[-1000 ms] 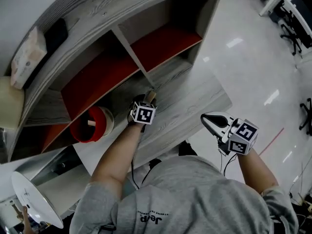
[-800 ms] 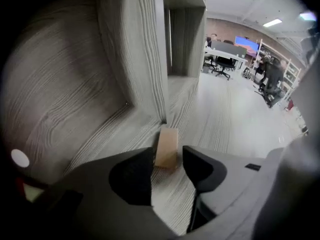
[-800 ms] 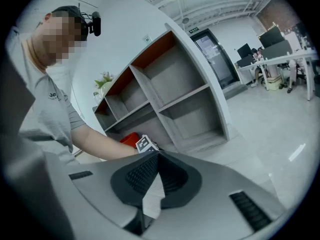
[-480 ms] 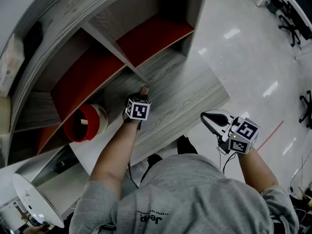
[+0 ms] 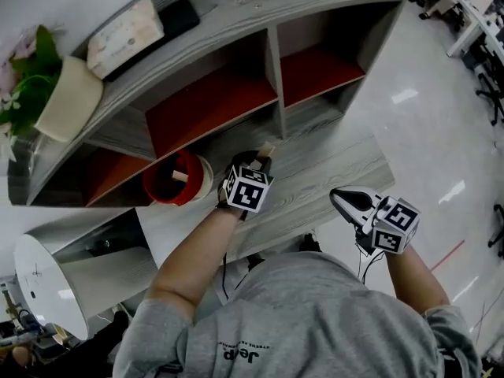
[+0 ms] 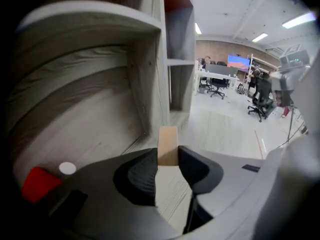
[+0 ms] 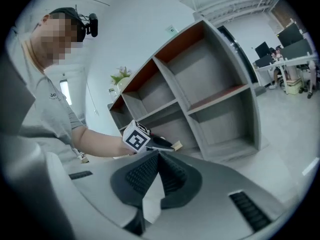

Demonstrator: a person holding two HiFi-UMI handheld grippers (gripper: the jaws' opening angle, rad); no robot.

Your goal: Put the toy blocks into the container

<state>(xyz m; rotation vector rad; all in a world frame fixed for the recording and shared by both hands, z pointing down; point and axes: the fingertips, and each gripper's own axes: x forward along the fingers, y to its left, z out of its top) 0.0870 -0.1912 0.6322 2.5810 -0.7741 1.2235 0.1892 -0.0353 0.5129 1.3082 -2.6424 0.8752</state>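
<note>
One wooden block (image 6: pixel 167 143) is sticking out lengthwise, gripped in my left tongs (image 6: pixel 167 156), which have just been closing onto it. The red container (image 5: pixel 175 178) is sitting on the shelf (image 5: pixel 315 160) near their left. Farther off, my right tongs (image 7: pixel 159 160) are idling pressed together, empty.

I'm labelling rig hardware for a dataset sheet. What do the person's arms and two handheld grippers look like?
Both the left gripper and right gripper have pale grey shells with black ribbed pads and carry a white cube printed with black square markers. Thin black cables trail from them. The person wears a grey short-sleeved T-shirt; forearms are bare.
</note>
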